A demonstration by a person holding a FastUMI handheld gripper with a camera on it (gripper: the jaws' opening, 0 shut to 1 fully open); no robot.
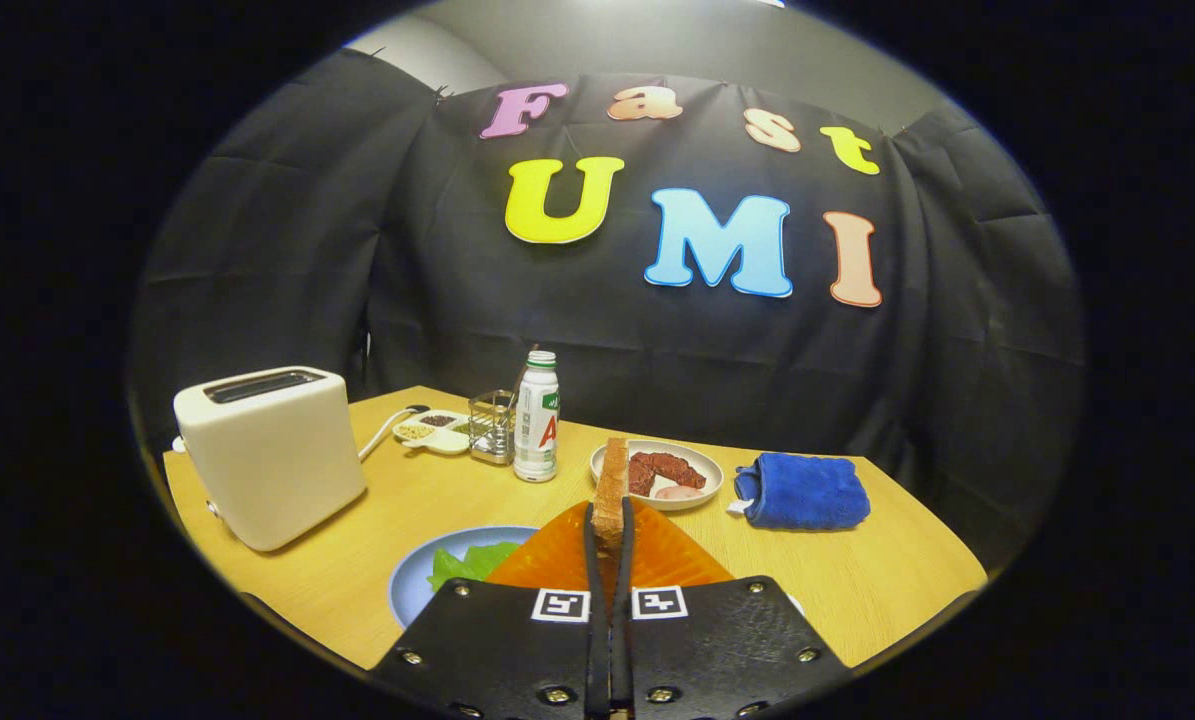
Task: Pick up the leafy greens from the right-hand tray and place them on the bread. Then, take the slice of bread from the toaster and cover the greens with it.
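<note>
From where I sit at the controls this reads as a staged kitchen corner inside a recording booth, not a real home: black cloth (287,250) hangs as the wall behind a small wooden table (437,500). The breakfast props sell the kitchen idea, with a cream toaster (269,455) near the table's left edge, a small bottle (537,428) beside a wire holder (492,427) and a little condiment dish (435,431). I also see a plate of meat (659,474) and a folded blue towel (805,491) to the right.
</note>
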